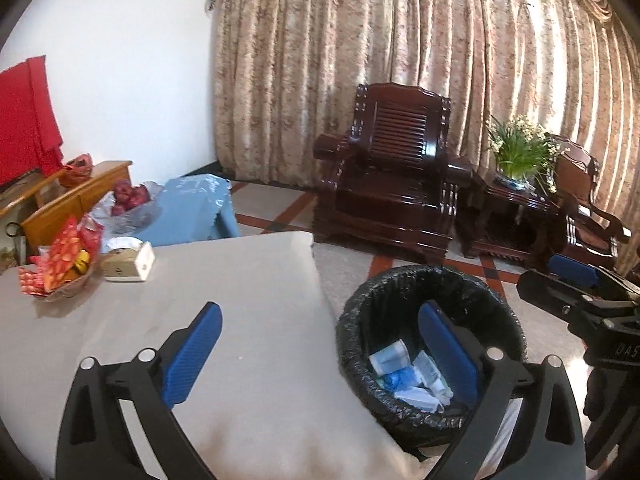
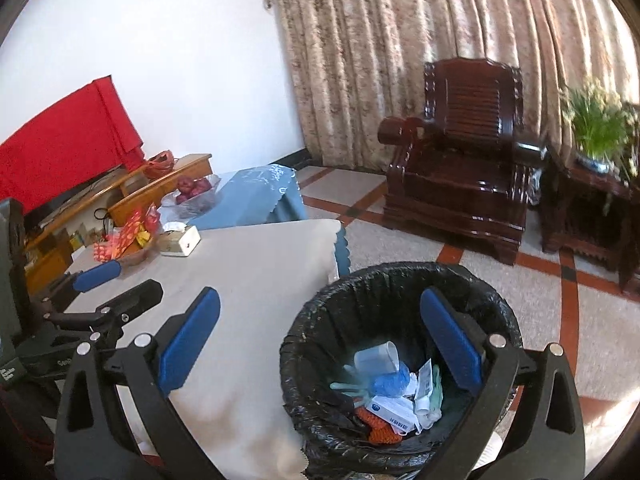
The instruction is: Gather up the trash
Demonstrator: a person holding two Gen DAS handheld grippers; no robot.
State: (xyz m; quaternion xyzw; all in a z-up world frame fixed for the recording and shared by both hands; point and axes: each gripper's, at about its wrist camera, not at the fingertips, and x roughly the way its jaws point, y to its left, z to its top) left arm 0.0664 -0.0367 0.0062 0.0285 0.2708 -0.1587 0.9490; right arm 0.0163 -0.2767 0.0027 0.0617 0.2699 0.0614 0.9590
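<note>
Now, left gripper (image 1: 320,354) fingers wide, empty, right gripper (image 2: 320,340) likewise wide above the black-lined bin (image 2: 384,276), wrappers, perhaps a cup, inside, beige-clothed table (image 2: 256,272) just beside the bin.

The desk (image 2: 256,280) is covered in matt beige cloth, smooth and slightly creased. The bin liner (image 2: 320,312) is thin black plastic, crinkled and faintly shiny. Inside lie a clear plastic cup (image 2: 376,358), printed paper cartons (image 2: 390,410) and what may be blue plastic film (image 2: 390,382), though it is blurred. The armchair (image 1: 392,184) is dark wood with a high gloss. The curtain (image 1: 400,60) is patterned cloth. The left gripper (image 1: 320,354) has matt black plastic arms, ribbed blue pads (image 1: 192,354) and bright metal pins.
</note>
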